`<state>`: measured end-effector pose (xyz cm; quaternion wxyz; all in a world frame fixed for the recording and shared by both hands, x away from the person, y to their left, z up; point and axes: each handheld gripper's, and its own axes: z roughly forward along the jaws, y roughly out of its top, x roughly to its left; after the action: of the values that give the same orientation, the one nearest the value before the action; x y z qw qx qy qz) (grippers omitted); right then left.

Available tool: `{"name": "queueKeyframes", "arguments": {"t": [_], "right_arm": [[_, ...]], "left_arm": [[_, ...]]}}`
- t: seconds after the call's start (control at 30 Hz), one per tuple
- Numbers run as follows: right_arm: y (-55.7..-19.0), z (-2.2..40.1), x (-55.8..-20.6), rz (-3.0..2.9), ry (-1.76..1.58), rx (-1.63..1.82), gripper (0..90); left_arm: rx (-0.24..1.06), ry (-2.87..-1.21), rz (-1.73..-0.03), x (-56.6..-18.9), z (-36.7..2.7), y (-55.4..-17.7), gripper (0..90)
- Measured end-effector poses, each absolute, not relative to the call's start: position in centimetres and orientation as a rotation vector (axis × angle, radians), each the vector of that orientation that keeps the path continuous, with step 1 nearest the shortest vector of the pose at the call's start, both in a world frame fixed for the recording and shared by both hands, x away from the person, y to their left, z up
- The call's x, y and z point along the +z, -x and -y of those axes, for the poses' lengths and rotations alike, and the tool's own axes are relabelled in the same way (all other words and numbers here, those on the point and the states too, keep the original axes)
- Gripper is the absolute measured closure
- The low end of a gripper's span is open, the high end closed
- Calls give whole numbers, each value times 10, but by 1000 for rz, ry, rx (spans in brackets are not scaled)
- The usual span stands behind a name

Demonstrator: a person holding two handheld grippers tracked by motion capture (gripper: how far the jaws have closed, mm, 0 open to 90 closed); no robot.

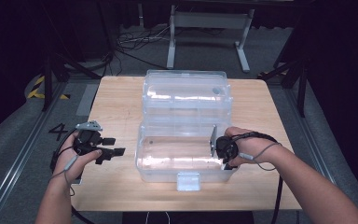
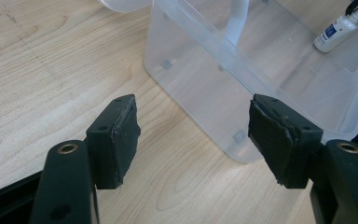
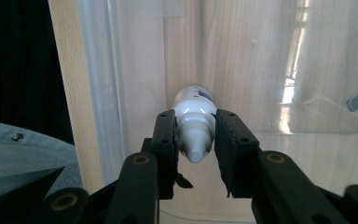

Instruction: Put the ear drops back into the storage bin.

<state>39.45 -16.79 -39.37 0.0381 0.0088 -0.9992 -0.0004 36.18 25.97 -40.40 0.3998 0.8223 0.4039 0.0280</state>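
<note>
The right gripper (image 3: pixel 193 135) is reaching down into the clear box (image 1: pixel 142 154), and a small white bottle (image 3: pixel 194 121) is sitting between its jaws, nozzle pointing back at the camera. The pads are lying close along the bottle's neck; whether they are pressing on it is hard to tell, the left pad looking to be touching and the right one standing a hair off. The bottle is resting low inside the box, at its right end. In the left gripper view the bottle (image 2: pixel 334 31) is showing a blue label, too small to read. The left gripper (image 2: pixel 193 135) is hovering over the table (image 1: pixel 116 98) just beside the box's left end, jaws standing wide with nothing between them. Farther off, the box's lid (image 1: pixel 185 91) is lying open behind it. In the high view the right gripper (image 1: pixel 224 158) is hiding the bottle, and the left gripper (image 1: pixel 114 151) is pointing at the box.
</note>
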Motion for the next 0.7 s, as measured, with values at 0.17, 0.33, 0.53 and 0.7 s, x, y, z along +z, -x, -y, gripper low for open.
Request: {"name": "queueKeyframes", "arguments": {"t": [0.17,0.33,0.53,0.7], "right_arm": [[-392,169,-387,3065,-14,-46,665],[-389,172,-374,3080,7,-87,655],[-386,174,-360,3099,14,-144,655],[-376,175,-345,3097,13,-265,638]], "left_arm": [[68,-2085,-1018,-405,-260,-362,333],[63,-2079,-1024,-404,-260,-363,333],[58,-2080,-1016,-404,-258,-364,334],[58,-2083,-1013,-402,-256,-366,338]]}}
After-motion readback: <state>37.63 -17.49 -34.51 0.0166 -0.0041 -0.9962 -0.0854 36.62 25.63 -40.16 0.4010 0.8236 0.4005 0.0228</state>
